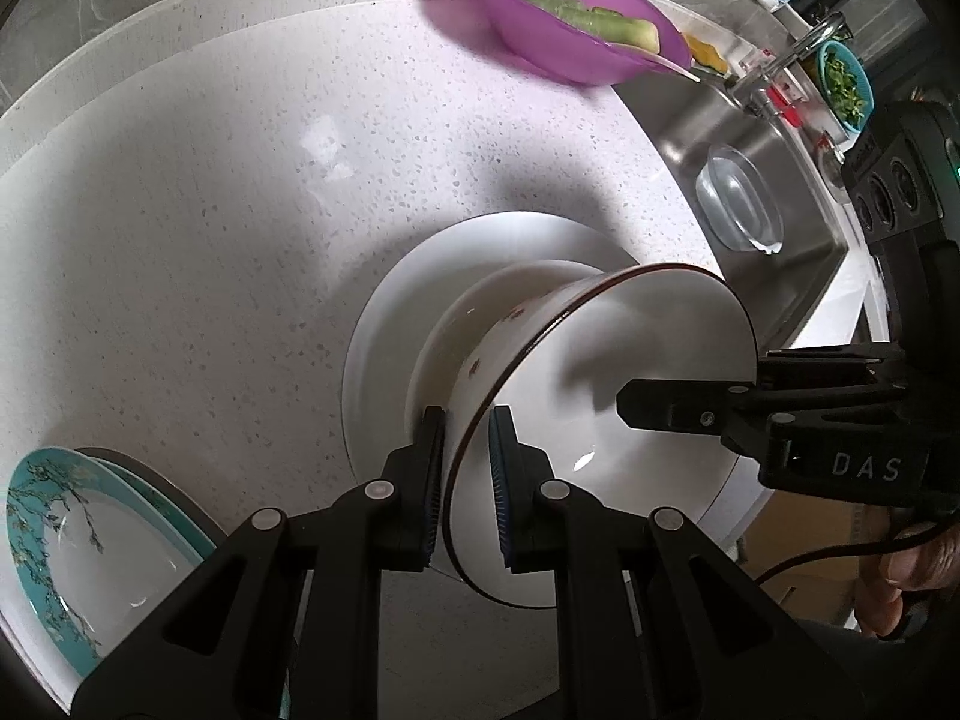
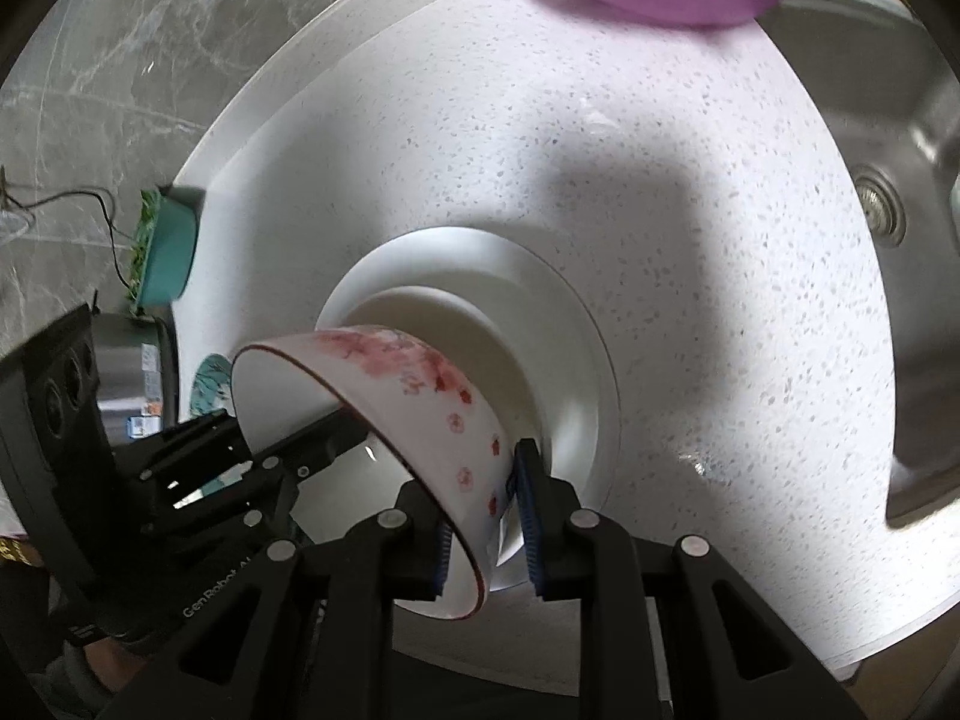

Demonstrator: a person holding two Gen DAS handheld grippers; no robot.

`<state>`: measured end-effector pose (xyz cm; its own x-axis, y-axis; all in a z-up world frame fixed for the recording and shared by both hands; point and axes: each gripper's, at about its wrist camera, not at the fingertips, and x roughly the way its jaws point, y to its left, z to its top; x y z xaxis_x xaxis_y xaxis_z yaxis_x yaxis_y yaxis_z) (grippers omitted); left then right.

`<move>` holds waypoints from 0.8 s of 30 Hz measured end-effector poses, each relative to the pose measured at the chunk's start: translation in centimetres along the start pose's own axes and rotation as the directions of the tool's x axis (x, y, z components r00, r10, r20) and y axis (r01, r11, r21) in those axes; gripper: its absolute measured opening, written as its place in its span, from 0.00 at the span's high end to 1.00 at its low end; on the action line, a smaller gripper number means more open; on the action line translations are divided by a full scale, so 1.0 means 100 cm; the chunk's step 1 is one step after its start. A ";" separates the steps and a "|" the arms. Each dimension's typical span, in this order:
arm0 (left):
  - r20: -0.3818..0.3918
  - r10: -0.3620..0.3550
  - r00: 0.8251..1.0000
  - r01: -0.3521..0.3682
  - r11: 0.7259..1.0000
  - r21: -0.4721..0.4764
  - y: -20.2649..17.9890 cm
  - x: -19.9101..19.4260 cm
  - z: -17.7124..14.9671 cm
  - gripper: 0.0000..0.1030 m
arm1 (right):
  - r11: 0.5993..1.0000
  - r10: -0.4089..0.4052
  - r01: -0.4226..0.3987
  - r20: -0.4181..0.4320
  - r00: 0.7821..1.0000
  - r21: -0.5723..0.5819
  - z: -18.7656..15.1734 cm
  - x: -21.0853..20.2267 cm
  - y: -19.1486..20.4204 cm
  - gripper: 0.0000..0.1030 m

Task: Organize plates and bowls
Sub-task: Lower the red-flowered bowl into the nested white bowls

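The flowered bowl (image 1: 600,420) is tilted on its side over a plain white bowl (image 1: 480,300), which sits in a white plate (image 1: 384,360) on the speckled white table (image 1: 210,210). Its red-brown rim faces the cameras, and pink blossoms show on its outer wall (image 2: 432,378) in the right wrist view.

Both tools grip it at the rim. The left tool (image 1: 468,480) points steeply down, its blue-padded jaws clamped on the near edge of the rim, one pad outside the wall and one inside. The right tool (image 2: 486,534) also points steeply down and is clamped on the opposite part of the rim in the same way; in the left wrist view it reaches in from the right (image 1: 690,402), with a person's fingers (image 1: 912,570) on its handle.

At the table's left edge lie teal plates (image 1: 90,540) with a branch pattern. Further back stands a purple bowl (image 1: 570,30) holding green vegetable pieces, beside a steel sink (image 1: 780,180) with a clear glass dish (image 1: 738,198) in it.
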<state>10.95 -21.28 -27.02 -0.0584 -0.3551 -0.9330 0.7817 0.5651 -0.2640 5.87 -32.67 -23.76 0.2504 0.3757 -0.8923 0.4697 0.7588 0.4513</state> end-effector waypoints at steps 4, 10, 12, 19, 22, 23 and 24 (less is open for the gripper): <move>0.028 0.007 1.000 -0.007 1.000 0.001 -0.001 0.000 0.000 0.85 | 1.000 0.004 -0.004 -0.003 1.000 0.011 0.001 0.001 -0.003 0.78; 0.067 -0.017 0.998 0.018 1.000 -0.012 0.001 -0.001 -0.003 0.81 | 1.000 0.010 -0.010 -0.009 1.000 0.020 0.003 0.003 -0.009 0.83; 0.072 -0.031 0.997 0.032 0.999 -0.017 0.002 -0.001 -0.003 0.80 | 1.000 0.004 -0.004 -0.012 1.000 0.018 0.004 0.003 -0.010 0.83; 0.098 -0.075 0.992 0.079 0.996 -0.037 0.001 -0.004 -0.004 0.63 | 0.991 -0.113 0.113 0.006 0.994 -0.064 0.003 0.006 0.005 0.87; 0.106 -0.092 0.990 0.096 0.995 -0.034 -0.002 -0.007 -0.005 0.54 | 0.973 -0.187 0.188 0.022 0.982 -0.135 0.002 0.010 0.018 0.87; 0.110 -0.088 0.990 0.093 0.995 -0.038 -0.001 -0.007 -0.005 0.54 | 0.962 -0.217 0.219 0.032 0.976 -0.165 0.002 0.012 0.024 0.86; 0.114 -0.098 0.989 0.104 0.993 -0.048 0.001 -0.007 -0.005 0.54 | 0.959 -0.223 0.227 0.037 0.974 -0.171 0.002 0.013 0.025 0.87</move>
<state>10.77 -20.58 -26.48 -0.0640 -0.4913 -0.8686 0.7408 0.5598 -0.3713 7.53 -30.39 -23.79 0.1704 0.1766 -0.9694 0.3619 0.9038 0.2283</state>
